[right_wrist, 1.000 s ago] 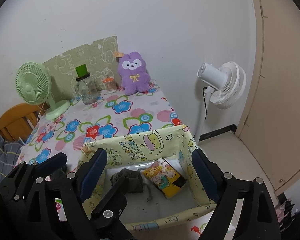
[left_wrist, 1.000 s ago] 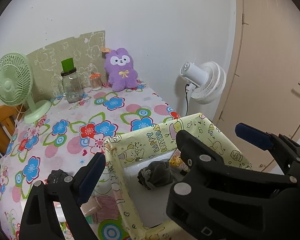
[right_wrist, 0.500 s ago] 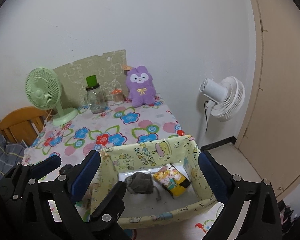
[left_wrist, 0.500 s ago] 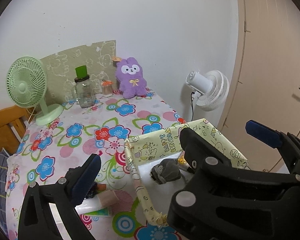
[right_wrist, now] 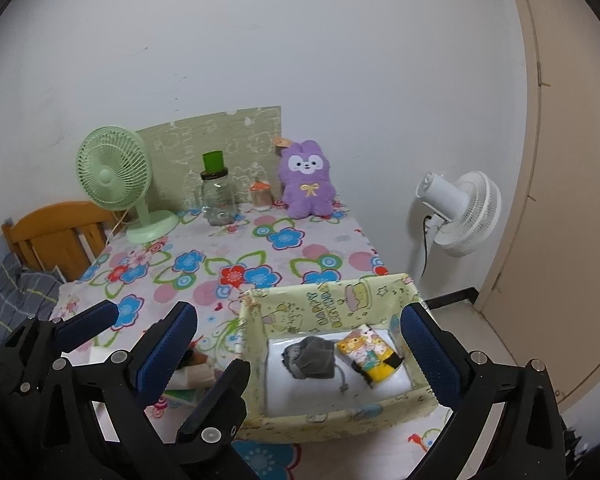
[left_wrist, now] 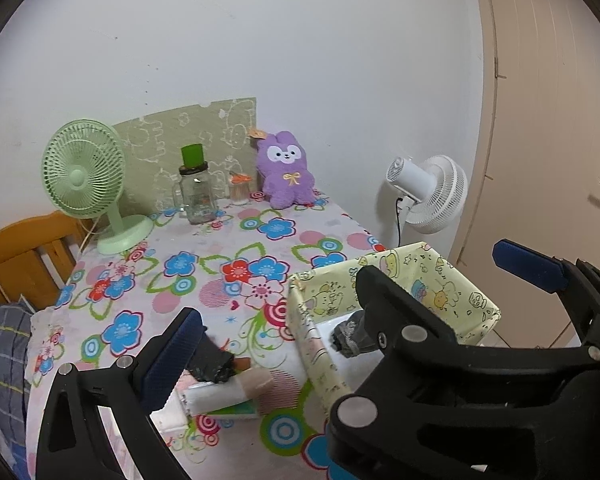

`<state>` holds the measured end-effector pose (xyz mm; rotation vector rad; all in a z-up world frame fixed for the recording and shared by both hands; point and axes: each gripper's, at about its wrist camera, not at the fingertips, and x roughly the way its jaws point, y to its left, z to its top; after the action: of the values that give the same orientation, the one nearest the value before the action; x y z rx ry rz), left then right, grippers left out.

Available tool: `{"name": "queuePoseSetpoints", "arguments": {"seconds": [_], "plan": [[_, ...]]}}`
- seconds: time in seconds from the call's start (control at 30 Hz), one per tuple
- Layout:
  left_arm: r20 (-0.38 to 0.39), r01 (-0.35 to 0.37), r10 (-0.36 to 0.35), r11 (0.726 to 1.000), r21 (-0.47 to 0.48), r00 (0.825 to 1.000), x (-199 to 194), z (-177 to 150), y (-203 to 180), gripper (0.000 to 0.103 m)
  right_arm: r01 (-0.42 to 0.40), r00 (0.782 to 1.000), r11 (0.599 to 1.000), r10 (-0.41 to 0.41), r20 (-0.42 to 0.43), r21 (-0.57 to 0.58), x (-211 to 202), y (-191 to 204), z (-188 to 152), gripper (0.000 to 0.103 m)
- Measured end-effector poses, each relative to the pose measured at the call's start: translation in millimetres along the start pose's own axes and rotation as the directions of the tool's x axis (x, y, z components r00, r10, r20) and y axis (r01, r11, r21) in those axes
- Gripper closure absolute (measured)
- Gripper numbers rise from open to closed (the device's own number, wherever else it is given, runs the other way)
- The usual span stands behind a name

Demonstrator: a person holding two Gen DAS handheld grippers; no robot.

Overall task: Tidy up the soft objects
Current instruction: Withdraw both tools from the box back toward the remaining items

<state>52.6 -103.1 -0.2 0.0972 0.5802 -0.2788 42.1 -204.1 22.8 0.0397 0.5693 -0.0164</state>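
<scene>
Right wrist view is showing both tools, left tool (right_wrist: 152, 326) and right tool (right_wrist: 300, 334), hanging wide and empty, having just been opening with nothing between them, above the box (right_wrist: 328, 416) holding a grey pouch (right_wrist: 310, 358), so I judge the next move is reaching for the small pile (left_wrist: 220, 384) on the counter (left_wrist: 204, 264).

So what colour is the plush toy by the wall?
Purple plush toy, yellow bow; clearest in the right wrist view.

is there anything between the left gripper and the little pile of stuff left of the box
Nothing visible. The left gripper is open and empty, and the pile lies on the tablecloth beside the box, uncovered.
</scene>
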Motion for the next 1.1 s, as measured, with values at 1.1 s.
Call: {"name": "queuePoseSetpoints", "arguments": {"seconds": [1.1], "plan": [[0.015, -0.134, 0.135, 0.990, -0.032, 0.991, -30, -29, 67, 0.000, -0.124, 0.991, 0.991, 0.125, 0.037, -0.047, -10, 75, -17, 0.002]]}}
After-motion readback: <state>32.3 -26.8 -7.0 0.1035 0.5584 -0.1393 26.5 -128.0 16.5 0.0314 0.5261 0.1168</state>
